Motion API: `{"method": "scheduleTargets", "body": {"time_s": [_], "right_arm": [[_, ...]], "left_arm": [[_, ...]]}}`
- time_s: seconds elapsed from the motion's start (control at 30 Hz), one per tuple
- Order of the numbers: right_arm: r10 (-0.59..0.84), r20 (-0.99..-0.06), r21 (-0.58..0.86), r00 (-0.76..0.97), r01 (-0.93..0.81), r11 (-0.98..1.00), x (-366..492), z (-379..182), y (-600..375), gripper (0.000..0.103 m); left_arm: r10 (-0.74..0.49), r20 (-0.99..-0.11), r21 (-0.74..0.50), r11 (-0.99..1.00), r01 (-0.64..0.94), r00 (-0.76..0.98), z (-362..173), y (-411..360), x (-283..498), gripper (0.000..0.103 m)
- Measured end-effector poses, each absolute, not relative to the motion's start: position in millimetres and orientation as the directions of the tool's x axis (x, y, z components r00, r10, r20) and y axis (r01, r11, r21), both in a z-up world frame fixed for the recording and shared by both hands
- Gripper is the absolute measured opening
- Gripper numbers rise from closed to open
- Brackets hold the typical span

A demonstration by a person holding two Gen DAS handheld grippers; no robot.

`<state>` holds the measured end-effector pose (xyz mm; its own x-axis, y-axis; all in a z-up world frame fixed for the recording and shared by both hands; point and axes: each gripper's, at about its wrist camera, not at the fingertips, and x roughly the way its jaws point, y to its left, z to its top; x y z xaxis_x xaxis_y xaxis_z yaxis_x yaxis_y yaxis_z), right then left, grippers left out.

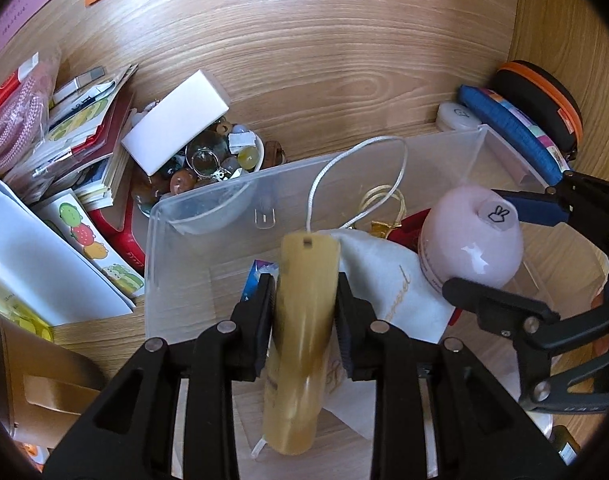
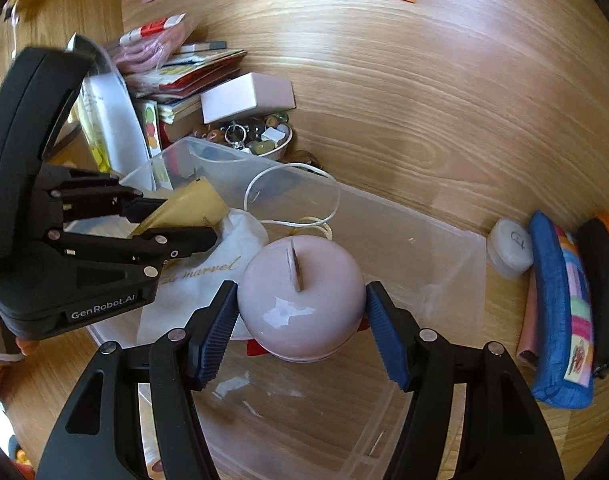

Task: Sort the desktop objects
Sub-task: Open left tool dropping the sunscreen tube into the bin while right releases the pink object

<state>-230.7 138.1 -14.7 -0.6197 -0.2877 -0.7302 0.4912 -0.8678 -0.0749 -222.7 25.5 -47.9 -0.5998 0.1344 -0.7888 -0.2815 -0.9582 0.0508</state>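
My left gripper (image 1: 304, 312) is shut on a yellowish horn comb (image 1: 300, 340) with a white cord loop (image 1: 360, 176), held over a clear plastic box (image 1: 192, 216). My right gripper (image 2: 302, 320) is shut on a pink round bottle (image 2: 300, 300) over the same box (image 2: 444, 256); that bottle also shows in the left wrist view (image 1: 472, 244). A white cloth pouch (image 1: 388, 280) and a red item lie in the box. The left gripper (image 2: 184, 220) with the comb (image 2: 188, 206) appears at the left of the right wrist view.
A bowl of beads and trinkets (image 1: 216, 160) with a white box (image 1: 176, 136) on it stands behind the clear box. Books and papers (image 1: 84, 132) are piled at the left. A blue pencil case (image 2: 560, 312), an orange-black case (image 2: 604, 280) and a white jar (image 2: 508, 248) lie at the right.
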Motion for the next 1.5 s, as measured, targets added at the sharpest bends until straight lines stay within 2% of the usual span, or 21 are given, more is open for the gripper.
{"method": "scheduleTargets", "body": {"time_s": [0.2, 0.4, 0.47, 0.53, 0.57, 0.93, 1.07, 1.27, 1.4, 1.5], "right_arm": [[-0.282, -0.734, -0.088, -0.617, 0.498, -0.863, -229, -16, 136, 0.061], [-0.278, -0.74, -0.092, -0.613, 0.502, -0.86, -228, -17, 137, 0.061], [-0.277, -0.744, -0.093, -0.609, 0.504, -0.859, -228, -17, 136, 0.061], [-0.273, -0.748, -0.096, -0.605, 0.506, -0.857, -228, -17, 135, 0.062], [-0.27, -0.751, -0.1, -0.603, 0.508, -0.855, -227, -17, 134, 0.063], [-0.269, -0.766, -0.088, -0.584, 0.51, -0.856, -221, -14, 135, 0.066], [-0.281, -0.759, -0.077, -0.587, 0.51, -0.857, -213, -8, 137, 0.078], [-0.27, -0.75, -0.091, -0.604, 0.499, -0.862, -203, -2, 139, 0.078], [-0.276, -0.738, -0.083, -0.616, 0.489, -0.868, -194, 4, 146, 0.078], [-0.279, -0.725, -0.083, -0.63, 0.482, -0.872, -185, 11, 150, 0.078]], "left_arm": [[0.138, -0.793, 0.057, -0.953, -0.299, -0.593, -48, 28, -220, 0.036], [0.143, -0.794, 0.054, -0.952, -0.301, -0.592, -48, 27, -220, 0.037], [0.151, -0.791, 0.045, -0.952, -0.302, -0.593, -46, 26, -218, 0.041], [0.135, -0.782, 0.056, -0.957, -0.284, -0.608, -44, 24, -216, 0.064], [0.134, -0.777, 0.057, -0.958, -0.28, -0.615, -42, 23, -216, 0.065], [0.17, -0.768, -0.007, -0.966, -0.257, -0.617, -30, 1, -208, 0.065], [0.18, -0.762, -0.019, -0.966, -0.257, -0.622, -25, 1, -205, 0.065], [0.186, -0.749, -0.021, -0.966, -0.258, -0.636, -14, -1, -192, 0.066], [0.182, -0.734, -0.011, -0.967, -0.255, -0.655, -5, 1, -181, 0.072], [0.181, -0.722, -0.005, -0.966, -0.257, -0.668, 2, 2, -171, 0.073]]}}
